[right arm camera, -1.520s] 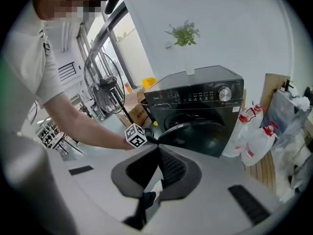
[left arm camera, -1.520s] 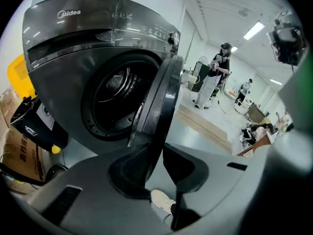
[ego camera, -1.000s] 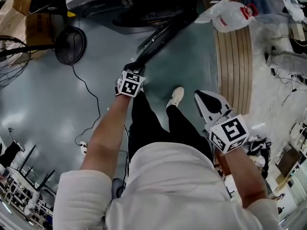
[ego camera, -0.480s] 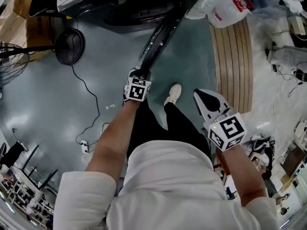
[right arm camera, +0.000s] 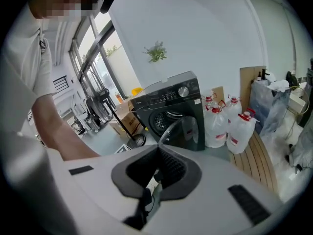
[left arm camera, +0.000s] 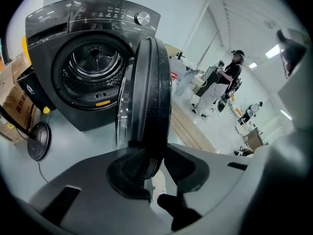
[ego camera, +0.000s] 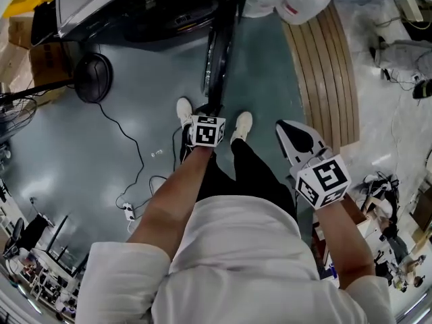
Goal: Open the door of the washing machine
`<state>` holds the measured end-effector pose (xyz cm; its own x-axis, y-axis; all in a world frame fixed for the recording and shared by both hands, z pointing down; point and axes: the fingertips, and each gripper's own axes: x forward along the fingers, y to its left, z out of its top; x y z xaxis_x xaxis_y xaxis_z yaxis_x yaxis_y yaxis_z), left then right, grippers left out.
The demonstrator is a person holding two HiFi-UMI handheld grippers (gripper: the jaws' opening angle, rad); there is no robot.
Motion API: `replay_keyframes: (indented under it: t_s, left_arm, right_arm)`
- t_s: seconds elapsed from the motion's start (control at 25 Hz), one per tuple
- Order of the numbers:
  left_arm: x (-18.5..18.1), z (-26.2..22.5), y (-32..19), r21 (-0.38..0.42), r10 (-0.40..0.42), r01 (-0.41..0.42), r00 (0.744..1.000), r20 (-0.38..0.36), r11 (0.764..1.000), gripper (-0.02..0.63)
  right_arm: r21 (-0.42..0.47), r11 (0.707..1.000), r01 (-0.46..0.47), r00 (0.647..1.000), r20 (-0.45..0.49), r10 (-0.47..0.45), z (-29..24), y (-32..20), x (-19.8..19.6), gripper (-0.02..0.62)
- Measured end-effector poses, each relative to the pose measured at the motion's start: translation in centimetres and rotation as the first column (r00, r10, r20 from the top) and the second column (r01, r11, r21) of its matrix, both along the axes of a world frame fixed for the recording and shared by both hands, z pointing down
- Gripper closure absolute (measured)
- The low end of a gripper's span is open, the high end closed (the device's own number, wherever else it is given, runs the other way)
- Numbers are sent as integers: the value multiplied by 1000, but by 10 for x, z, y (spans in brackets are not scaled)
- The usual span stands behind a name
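Note:
The dark front-loading washing machine (ego camera: pixel 135 5) (left arm camera: pixel 93 62) (right arm camera: pixel 171 106) stands at the top of the head view. Its round door (ego camera: pixel 219 52) (left arm camera: pixel 149 97) (right arm camera: pixel 183 129) is swung wide out and shows edge-on. My left gripper (ego camera: pixel 214 110) (left arm camera: pixel 154 160) reaches down onto the door's free rim. The rim sits between its pads (left arm camera: pixel 129 175), which touch it on both sides; the jaws have just been opening a little. My right gripper (ego camera: pixel 289 135) (right arm camera: pixel 157 155) hangs apart at the right, level with my hip, shut with nothing in it.
A fan's round base (ego camera: pixel 92 77) and a cable (ego camera: pixel 128 147) lie on the grey floor at left, beside cardboard boxes (ego camera: pixel 44 52). Water jugs (ego camera: pixel 304 2) (right arm camera: pixel 230 126) and a slatted wooden platform (ego camera: pixel 324 73) are to the right of the machine. My shoes (ego camera: pixel 243 125) stand below the door.
The door has swung further out, from slanting left to pointing straight at me. My left gripper came right and nearer with its rim. The right gripper barely shifted in the picture.

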<state>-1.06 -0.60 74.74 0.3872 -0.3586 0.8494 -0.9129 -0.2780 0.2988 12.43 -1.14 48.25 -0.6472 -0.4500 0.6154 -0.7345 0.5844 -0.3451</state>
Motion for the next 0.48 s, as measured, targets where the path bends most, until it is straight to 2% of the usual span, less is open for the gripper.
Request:
replay_keyframes:
  t_s: [0.48]
  left_arm:
    - [76,2,1,-91,-78,72,995,-68,993,491]
  right_arm:
    - [-8,993,-118,993,6,118,4,25,49,586]
